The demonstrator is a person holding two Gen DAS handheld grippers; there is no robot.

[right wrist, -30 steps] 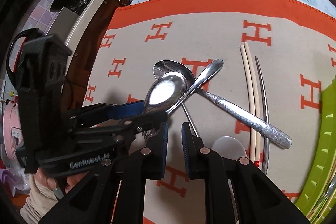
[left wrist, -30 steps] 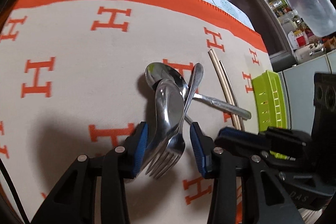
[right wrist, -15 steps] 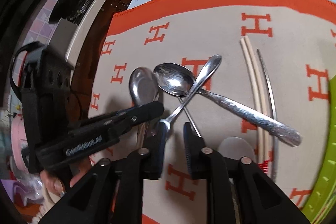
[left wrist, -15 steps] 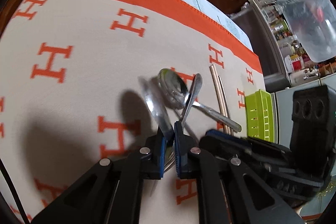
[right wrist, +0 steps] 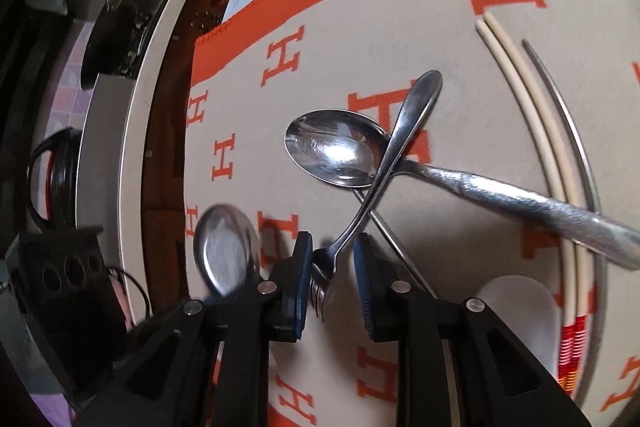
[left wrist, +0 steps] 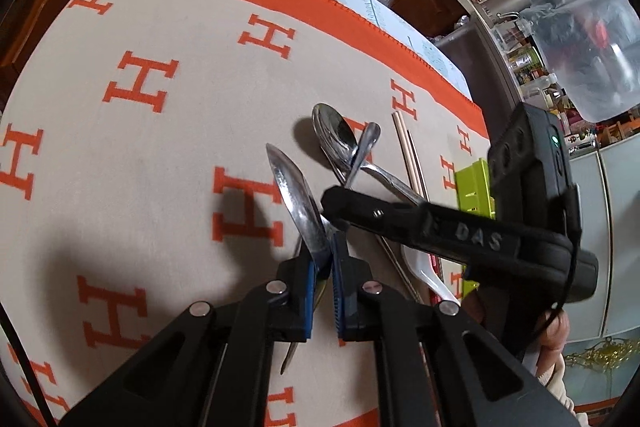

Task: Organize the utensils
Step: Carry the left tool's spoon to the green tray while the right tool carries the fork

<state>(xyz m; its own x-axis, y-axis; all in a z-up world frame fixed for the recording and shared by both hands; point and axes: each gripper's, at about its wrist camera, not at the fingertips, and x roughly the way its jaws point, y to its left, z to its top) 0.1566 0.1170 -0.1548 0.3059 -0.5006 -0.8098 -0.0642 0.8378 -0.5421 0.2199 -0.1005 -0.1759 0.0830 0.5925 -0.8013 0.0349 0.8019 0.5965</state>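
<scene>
Two tools: your left tool (left wrist: 325, 259) pinches a shiny steel spoon (left wrist: 294, 199); your right tool (right wrist: 332, 277) (jaws just narrowing, not gripping) straddles a slim steel fork (right wrist: 384, 163) on the H-patterned orange-bordered cloth (left wrist: 160, 131), open leftward.

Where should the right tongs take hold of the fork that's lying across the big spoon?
Take the fork by its thin neck just above the tines, from above, one pad either side. The right tongs already straddle that spot, not yet pinching. The far handle end rests on the spoon, so the neck is the clear part. Lift straight up.
</scene>
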